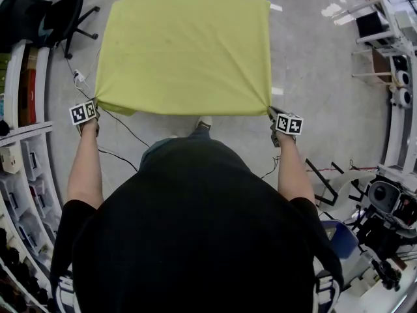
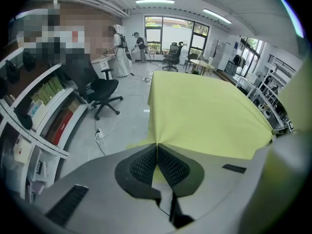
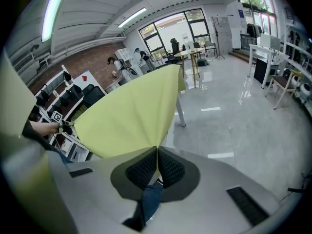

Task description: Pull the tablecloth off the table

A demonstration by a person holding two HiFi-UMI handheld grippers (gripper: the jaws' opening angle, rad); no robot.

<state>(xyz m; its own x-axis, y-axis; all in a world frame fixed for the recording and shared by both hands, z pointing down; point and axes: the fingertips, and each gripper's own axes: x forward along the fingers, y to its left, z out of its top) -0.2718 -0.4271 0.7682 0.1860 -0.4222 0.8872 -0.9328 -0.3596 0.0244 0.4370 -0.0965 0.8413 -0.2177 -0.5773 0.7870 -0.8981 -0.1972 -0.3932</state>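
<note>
The yellow-green tablecloth [image 1: 186,51] lies spread over the table [image 3: 181,112] and covers its whole top, with its two near corners drawn out past the near edge. The left gripper [image 1: 95,104] has its jaws clamped tight on the near left corner. The right gripper [image 1: 273,113] pinches the near right corner the same way. The cloth's near hem runs taut between them. A black office chair [image 1: 62,15] stands near the table's far left corner.
</note>
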